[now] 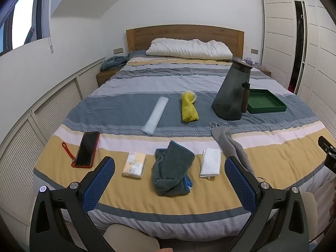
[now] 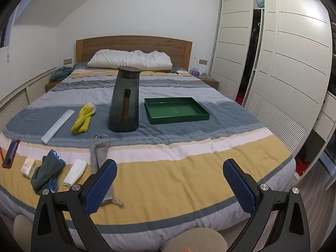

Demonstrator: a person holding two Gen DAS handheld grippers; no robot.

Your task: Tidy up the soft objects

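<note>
Yellow-white tissue pack (image 1: 134, 164) marked "face"

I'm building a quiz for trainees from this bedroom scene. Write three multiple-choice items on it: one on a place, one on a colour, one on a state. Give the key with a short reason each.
1. Where does the green tray sit?
A. On the bed, right of the dark pitcher
B. On the floor
C. On the pillow

2. What colour is the rolled cloth left of the pitcher?
A. Red
B. Yellow
C. Black

3. How do the left gripper and right gripper stand?
A. Both shut on cloth
B. Left shut, right open
C. Both open and empty

Key: 1 A, the tray lies on the bedspread beside the pitcher; 2 B, it is bright yellow in both views; 3 C, the blue pads stand wide apart with nothing between them.
</note>
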